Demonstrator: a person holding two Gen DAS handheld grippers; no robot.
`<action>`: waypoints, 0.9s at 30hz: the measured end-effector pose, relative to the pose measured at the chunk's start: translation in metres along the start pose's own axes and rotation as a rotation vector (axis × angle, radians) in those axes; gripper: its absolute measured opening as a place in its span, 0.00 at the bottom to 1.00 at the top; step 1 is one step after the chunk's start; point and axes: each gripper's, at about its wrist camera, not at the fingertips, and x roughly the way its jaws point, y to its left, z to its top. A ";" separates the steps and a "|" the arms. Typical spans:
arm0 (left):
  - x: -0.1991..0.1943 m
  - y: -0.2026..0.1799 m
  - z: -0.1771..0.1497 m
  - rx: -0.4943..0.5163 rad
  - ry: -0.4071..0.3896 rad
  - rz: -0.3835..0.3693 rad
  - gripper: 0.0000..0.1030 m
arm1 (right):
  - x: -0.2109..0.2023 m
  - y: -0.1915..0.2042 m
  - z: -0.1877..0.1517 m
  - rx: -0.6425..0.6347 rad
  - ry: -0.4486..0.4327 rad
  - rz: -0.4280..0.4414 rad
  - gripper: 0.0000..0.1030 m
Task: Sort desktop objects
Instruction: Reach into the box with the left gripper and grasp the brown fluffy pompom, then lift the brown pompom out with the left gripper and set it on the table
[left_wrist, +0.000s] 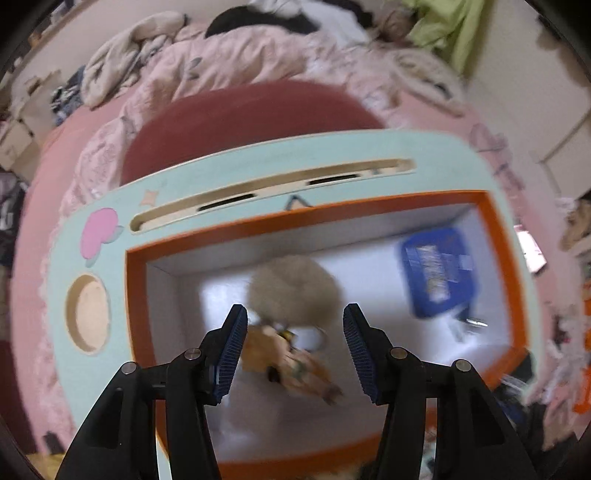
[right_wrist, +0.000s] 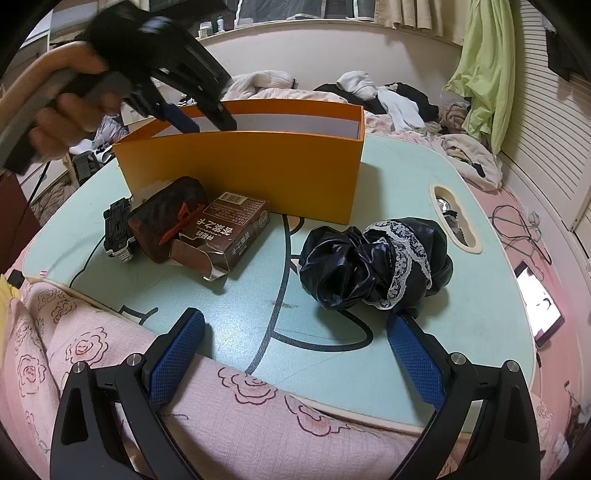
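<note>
Jaws of the left gripper (left_wrist: 294, 341) stand apart with nothing between the pads, hung over the open orange box (left_wrist: 496, 236) and pointing down into it; the left view is motion-blurred. Jaws of the right gripper (right_wrist: 295, 354) also stand wide apart and empty, low at the near edge of the pale green tabletop (right_wrist: 229, 314), where a pink rose-print quilt (right_wrist: 110, 354) laps against the rim. Open room: the centre and lower middle of the tabletop between the right jaws is bare, and a clear strip runs to the right of the box toward an oval cut-out handle (right_wrist: 456, 218) near the right edge. The box sits at the far side of the tabletop, upper centre of the right view, with the left gripper (right_wrist: 207, 118) and the hand (right_wrist: 62, 122) holding it poised above its left end. Count inside the box, from the left view: one fluffy beige pom-pom (left_wrist: 295, 288) at centre, one small tan figure or charm (left_wrist: 295, 362) just below it (too blurred to name), one blue flat packet (left_wrist: 439, 269) at upper right. Count outside on the tabletop, right view: one black toy car (right_wrist: 117, 232) at left, one dark brown case with a red mark (right_wrist: 166, 221) touching it, one brown printed carton (right_wrist: 229, 229) with its flap open, leaning against the case, and one black glossy scrunchie with white lace (right_wrist: 380, 266) lying apart at centre right.
</note>
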 end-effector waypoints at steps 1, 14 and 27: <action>0.003 0.000 0.002 -0.002 0.006 0.014 0.52 | 0.000 0.000 0.000 0.000 0.000 0.000 0.96; 0.015 -0.003 0.013 -0.008 -0.074 0.025 0.38 | 0.001 0.000 0.000 0.000 -0.001 0.000 0.96; -0.091 0.069 -0.140 -0.155 -0.449 -0.157 0.38 | 0.000 0.000 0.000 0.000 -0.002 0.001 0.96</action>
